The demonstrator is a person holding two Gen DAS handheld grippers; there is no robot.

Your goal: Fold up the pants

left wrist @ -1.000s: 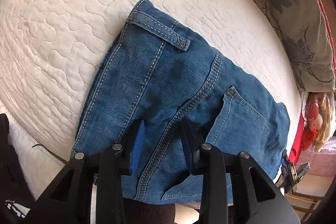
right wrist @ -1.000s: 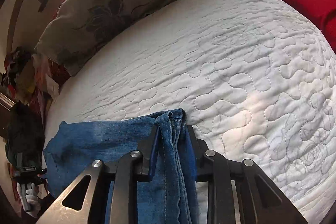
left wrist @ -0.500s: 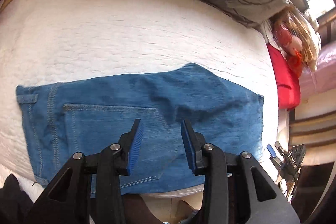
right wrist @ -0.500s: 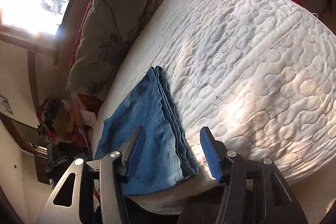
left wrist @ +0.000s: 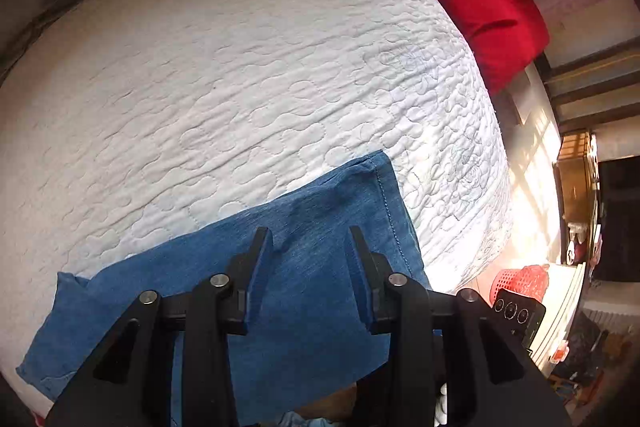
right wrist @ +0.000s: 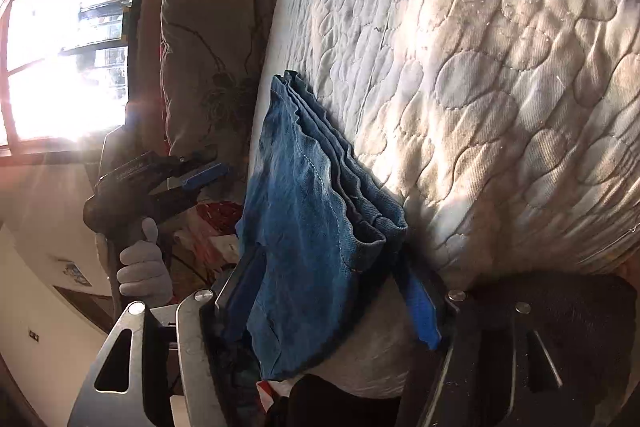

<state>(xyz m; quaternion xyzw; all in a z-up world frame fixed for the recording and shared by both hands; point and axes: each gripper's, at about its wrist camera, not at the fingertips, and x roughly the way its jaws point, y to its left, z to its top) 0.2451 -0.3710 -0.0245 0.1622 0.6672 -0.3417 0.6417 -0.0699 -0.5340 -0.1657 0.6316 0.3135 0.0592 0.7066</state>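
The pants (left wrist: 304,291), blue denim, lie folded into a flat stack at the near edge of the white quilted mattress (left wrist: 248,75), occupying the 6 to 7 o'clock part of the left wrist view. The hemmed end with its line of light stitching runs toward 4 o'clock. In the right wrist view the layered fold edges show as a ridge from 12 to 4 o'clock of the stack.

The left gripper (left wrist: 308,247) hangs above the denim, pointing steeply down. Its jaws stand apart with nothing clamped between them; whether the tips touch the cloth cannot be told.

The right gripper (right wrist: 332,291) lies low at the mattress edge. Its jaws have just been opening and now stand wide apart. The folded end of the pants sits between them, and the blue pads (right wrist: 420,311) do not press on it.

In the right wrist view, a gloved hand (right wrist: 142,271) at 9 o'clock holds the other gripper's handle. Pale lettering runs along that gripper's black body but is too small to read.

A red pillow (left wrist: 480,3) lies at 1 o'clock in the left wrist view, a grey floral pillow (right wrist: 208,67) beside the mattress toward the window (right wrist: 68,39), and a red basket (left wrist: 520,281) at 4 o'clock off the bed. No brand or label on the pants is legible.
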